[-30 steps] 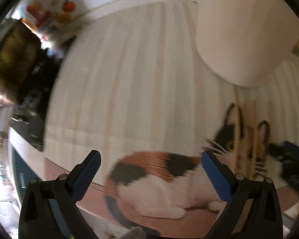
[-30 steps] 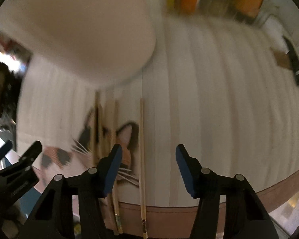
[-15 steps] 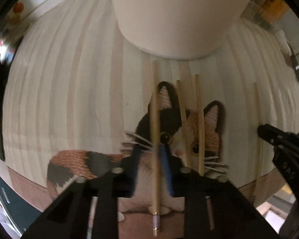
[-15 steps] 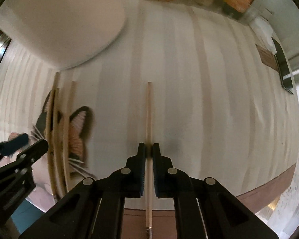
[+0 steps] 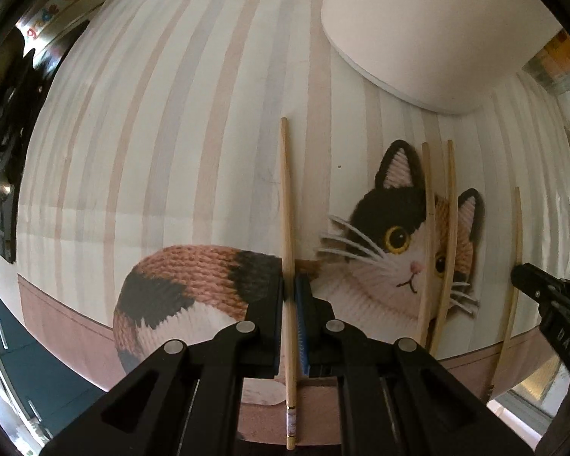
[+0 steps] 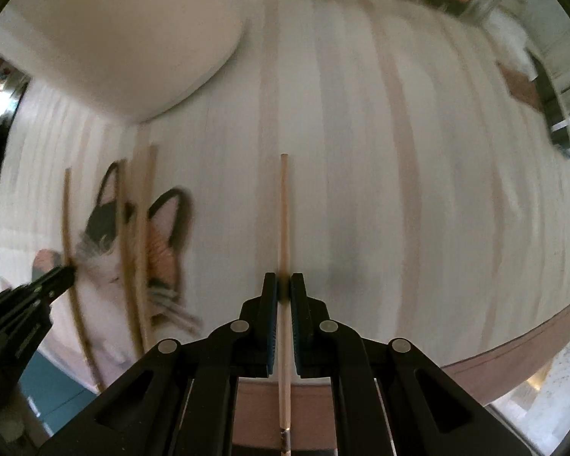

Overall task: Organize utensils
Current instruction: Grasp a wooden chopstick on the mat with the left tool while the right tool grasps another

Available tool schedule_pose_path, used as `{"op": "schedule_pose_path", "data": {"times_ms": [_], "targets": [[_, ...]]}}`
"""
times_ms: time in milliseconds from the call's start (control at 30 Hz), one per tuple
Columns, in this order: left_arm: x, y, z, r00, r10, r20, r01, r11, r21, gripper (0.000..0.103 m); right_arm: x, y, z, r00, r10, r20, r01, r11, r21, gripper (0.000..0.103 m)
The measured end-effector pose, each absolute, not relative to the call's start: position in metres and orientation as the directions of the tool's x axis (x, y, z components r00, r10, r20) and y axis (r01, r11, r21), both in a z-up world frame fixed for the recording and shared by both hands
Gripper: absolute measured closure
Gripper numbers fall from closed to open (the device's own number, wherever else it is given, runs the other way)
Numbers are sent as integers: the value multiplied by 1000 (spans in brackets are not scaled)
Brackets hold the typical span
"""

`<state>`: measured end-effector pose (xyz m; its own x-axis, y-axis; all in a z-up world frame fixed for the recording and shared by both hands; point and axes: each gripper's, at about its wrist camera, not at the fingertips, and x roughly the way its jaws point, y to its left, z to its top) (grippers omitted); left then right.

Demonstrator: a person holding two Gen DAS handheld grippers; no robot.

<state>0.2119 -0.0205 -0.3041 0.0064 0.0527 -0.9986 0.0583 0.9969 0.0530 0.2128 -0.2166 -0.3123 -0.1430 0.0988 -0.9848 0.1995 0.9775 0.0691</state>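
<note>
Here, the left gripper (image 5: 289,292) is pinching one chopstick (image 5: 287,205) and the right gripper (image 6: 284,290) is pinching another chopstick (image 6: 284,220), both pointing toward twelve o'clock over the bench (image 6: 418,174); light, stiff, slippery sticks, probably best gripped mid-shaft.

Each tool, the left tool (image 5: 289,292) and the right tool (image 6: 284,288) alike, is a matte black plastic linkage of angular slotted arms joined by round silver rivets, its two flat fingers (image 5: 304,326) faced with ribbed blue pads.
</note>
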Motion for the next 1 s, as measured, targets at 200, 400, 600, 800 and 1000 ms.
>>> {"op": "schedule_pose_path", "data": {"times_ms": [200,400,600,800,1000], "targets": [[207,-27,-307,10,51,-999,60,997,51,98,209,-201,-314,-209,37,-977,114,993,13,89],[221,-27,-296,5,50,-999,66,997,50,98,210,-190,-313,-205,18,-979,83,997,1,87],[229,-31,-297,5,54,-999,75,996,54,98,212,-193,-311,-173,73,-982,192,981,39,96],[237,-37,-299,11,68,-998,83,994,69,98,218,-187,-311,-180,61,-982,199,980,24,95],[246,-43,-301,17,72,-997,91,993,73,98,228,-168,-317,-179,11,-984,152,988,-17,95]]}}
